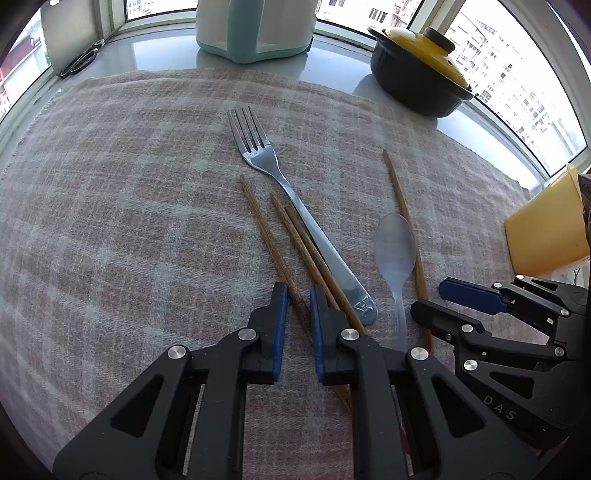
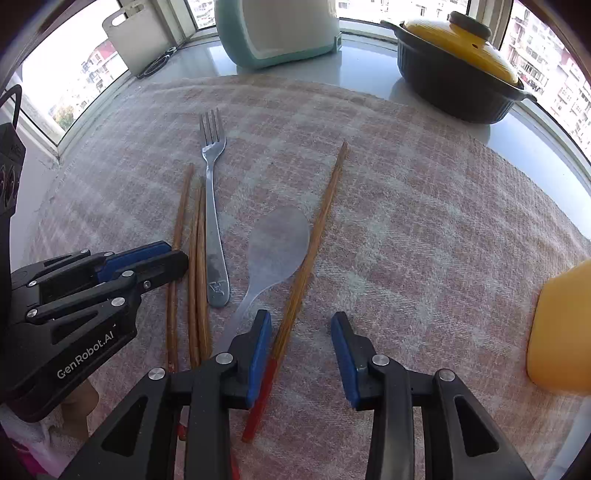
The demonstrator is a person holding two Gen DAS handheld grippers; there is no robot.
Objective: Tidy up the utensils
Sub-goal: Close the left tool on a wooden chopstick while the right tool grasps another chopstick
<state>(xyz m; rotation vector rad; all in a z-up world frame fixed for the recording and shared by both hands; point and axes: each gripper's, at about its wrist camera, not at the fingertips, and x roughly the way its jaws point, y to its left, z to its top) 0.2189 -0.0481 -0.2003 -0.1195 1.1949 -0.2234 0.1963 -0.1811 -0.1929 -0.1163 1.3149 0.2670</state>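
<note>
On the windowsill counter (image 1: 332, 66), a pink-and-white checked cloth (image 1: 129, 221) covers most of the surface and carries all the cutlery. Behind it stand a pale teal-and-white holder (image 1: 255, 33) and a dark pot (image 1: 417, 77) with a yellow lid (image 1: 424, 48), both on the bare counter past the cloth's far edge. A yellow container (image 1: 546, 236) sits at the right edge of the cloth.

Left gripper (image 1: 298, 295) points steeply down at the near side of the cloth, its blue-padded jaws drawn in to a narrow gap around the leftmost chopstick (image 1: 266, 236). Whether the pads actually press on it I cannot tell. Right gripper (image 2: 301, 321) hangs just beside it on the right, jaws partly apart, with the lone chopstick (image 2: 317, 229) lying just inside the left pad and not pinched; nothing is held.

A steel fork (image 1: 295, 206) lies lengthwise near the middle, tines pointing away toward the window. Two more chopsticks (image 1: 306, 247) lie touching each other along the fork's left side, their near ends passing under the left gripper's right finger. A clear plastic spoon (image 1: 393, 243) rests right of the fork, bowl away, its right edge touching the lone chopstick, whose near end is red.
</note>
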